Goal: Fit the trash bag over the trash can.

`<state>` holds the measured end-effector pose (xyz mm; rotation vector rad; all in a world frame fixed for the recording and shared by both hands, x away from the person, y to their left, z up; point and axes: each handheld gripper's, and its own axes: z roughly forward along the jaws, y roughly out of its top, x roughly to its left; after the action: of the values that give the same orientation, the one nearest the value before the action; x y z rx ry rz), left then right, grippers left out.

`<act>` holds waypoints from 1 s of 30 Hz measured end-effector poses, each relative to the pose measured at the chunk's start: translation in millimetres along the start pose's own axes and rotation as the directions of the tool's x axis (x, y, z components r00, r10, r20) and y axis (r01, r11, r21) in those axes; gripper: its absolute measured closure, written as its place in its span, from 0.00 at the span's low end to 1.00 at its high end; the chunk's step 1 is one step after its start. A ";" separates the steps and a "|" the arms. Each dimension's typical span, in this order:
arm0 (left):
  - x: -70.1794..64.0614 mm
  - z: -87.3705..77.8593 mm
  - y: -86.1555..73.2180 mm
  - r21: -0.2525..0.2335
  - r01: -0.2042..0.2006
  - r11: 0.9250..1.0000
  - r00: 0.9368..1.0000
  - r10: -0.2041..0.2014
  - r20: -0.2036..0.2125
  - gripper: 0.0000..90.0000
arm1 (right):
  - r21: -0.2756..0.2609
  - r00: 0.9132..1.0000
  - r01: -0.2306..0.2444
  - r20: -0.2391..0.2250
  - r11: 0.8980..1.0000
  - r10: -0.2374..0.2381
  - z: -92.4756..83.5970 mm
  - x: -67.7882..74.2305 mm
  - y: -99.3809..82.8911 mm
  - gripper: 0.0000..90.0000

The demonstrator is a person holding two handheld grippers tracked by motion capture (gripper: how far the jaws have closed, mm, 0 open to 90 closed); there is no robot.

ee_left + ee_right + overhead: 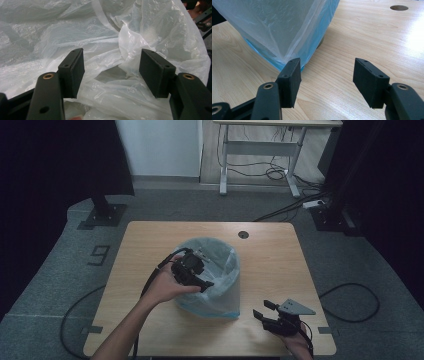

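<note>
Right now the bin (pixel 212 280), a round container lined with a thin, see-through plastic bag (pixel 220 255), stands near the middle of the wooden table (pixel 280 270). The left gripper (pixel 192 270) hangs over the bin's near-left rim, pointing into the opening. In the left gripper view its jaws stand spread apart, with crumpled folds of the bag (pixel 112 50) lying between and beyond them; the pads do not press on the film, so nothing is grasped. The bag's edge is draped over the rim and down the outer wall, where a blue band shows through near the base. Inside the bin only the wrinkled bag can be seen.

The right gripper (pixel 270 315) sits low over the table's near-right corner, well apart from the bin. In the right gripper view its jaws are likewise released and wide, with bare wood between them. The bin's bag-covered wall (pixel 284 32) rises just behind the left jaw in that picture, not between the pads. A round cable hole (pixel 243 234) lies in the table beyond the bin.
</note>
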<state>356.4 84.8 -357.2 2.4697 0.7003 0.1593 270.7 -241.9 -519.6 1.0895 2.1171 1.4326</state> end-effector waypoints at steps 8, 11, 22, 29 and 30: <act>2.1 -34.0 -21.0 -0.169 0.022 0.985 0.999 -0.028 -0.031 0.39 | -0.006 1.000 -0.007 0.004 1.000 0.007 -2.4 -1.5 0.7 0.43; 3.6 -46.6 -33.9 -0.209 0.035 0.977 0.998 -0.044 -0.038 0.38 | -0.009 1.000 -0.010 0.005 1.000 0.010 -3.0 -2.2 0.8 0.43; 10.0 -70.4 -90.5 -0.294 0.083 0.952 0.993 -0.103 -0.055 0.36 | -0.011 1.000 -0.015 0.007 1.000 0.015 -2.1 -2.1 -0.1 0.43; 14.4 -76.8 -123.2 -0.341 0.117 0.933 0.988 -0.144 -0.054 0.35 | -0.004 1.000 -0.019 0.008 1.000 0.019 -0.5 -2.2 -2.4 0.43; 15.3 -77.0 -127.6 -0.343 0.124 0.931 0.987 -0.152 -0.055 0.35 | -0.002 1.000 -0.018 0.007 1.000 0.018 -0.5 -2.4 -2.7 0.43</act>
<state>292.7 220.2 -363.5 2.0877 0.8052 0.3008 270.9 -244.5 -522.1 1.1148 2.1058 1.4364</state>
